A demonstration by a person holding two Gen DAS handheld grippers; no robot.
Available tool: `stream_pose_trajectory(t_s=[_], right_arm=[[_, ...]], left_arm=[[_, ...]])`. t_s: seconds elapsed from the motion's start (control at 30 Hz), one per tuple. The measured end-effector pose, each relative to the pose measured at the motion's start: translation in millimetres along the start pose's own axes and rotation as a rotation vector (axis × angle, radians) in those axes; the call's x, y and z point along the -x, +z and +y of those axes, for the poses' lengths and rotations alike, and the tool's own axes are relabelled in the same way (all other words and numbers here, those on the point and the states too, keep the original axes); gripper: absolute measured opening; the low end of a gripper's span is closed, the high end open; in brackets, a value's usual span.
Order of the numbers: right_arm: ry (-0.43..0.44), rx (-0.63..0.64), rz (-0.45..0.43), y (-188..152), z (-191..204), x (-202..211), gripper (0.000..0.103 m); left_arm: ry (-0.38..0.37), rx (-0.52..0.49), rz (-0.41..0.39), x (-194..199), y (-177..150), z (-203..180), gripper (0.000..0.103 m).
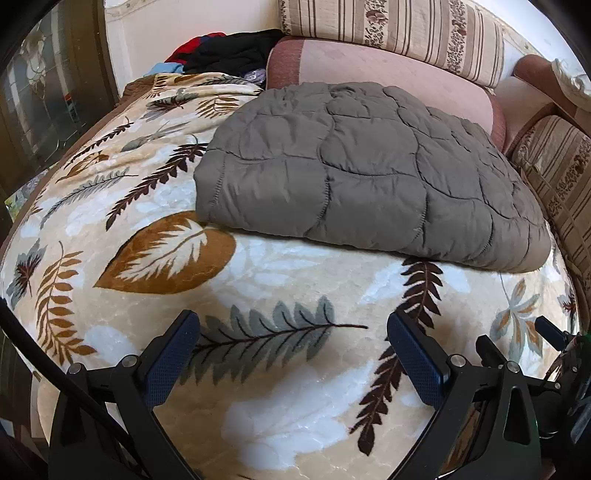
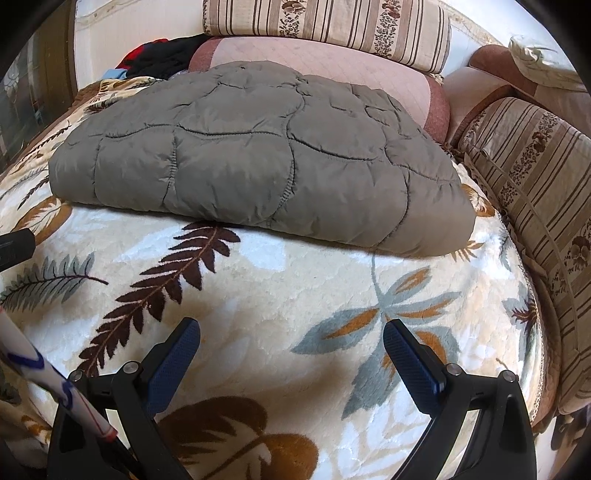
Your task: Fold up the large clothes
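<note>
Left wrist view: the left tongs (image 1: pixel 291 326) stand wide apart and empty over a cream leaf-patterned blanket (image 1: pixel 258 280) that covers the bed. Their blue-padded fingers (image 1: pixel 177 350) touch nothing. Ahead of them, well apart, a grey quilted jacket (image 1: pixel 362 173) lies folded into a thick rectangular bundle on the blanket, its near edge rounded and its far edge up against a pink cushion (image 1: pixel 380 70). A striped floral cushion (image 1: pixel 399 33) rests on top of the pink one. At the far left corner sits a pile of black, red and blue clothes (image 1: pixel 225 51). Part of the other tool shows at the right edge.

Right wrist view: the right tongs (image 2: pixel 291 326) are likewise spread open, holding nothing, above the same blanket (image 2: pixel 295 288). The folded jacket (image 2: pixel 251 155) lies ahead, across the middle of the bed, apart from the fingers (image 2: pixel 410 354). A striped bolster (image 2: pixel 535 177) runs along the right side, just beside the jacket's right corner. The pink cushion (image 2: pixel 332 62) lies behind it.
</note>
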State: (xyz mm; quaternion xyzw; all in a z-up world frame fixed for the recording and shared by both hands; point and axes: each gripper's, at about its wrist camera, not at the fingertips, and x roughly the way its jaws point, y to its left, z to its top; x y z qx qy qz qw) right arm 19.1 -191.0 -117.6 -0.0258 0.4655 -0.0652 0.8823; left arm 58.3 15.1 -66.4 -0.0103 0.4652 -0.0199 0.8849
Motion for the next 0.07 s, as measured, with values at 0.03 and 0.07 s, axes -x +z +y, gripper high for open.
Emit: stream_pose_trajectory(t_s=[0.03, 0.07], right_arm=[[0.0, -0.002, 0.001, 0.0, -1.1, -0.6, 0.101], [0.0, -0.005, 0.004, -0.2, -2.0, -1.2, 0.101]], left_arm=[[0.001, 0.003, 0.001, -1.1, 0.1, 1.2, 0.101], [0.006, 0.007, 0.002, -3.1, 0.2, 2.6, 0.101]])
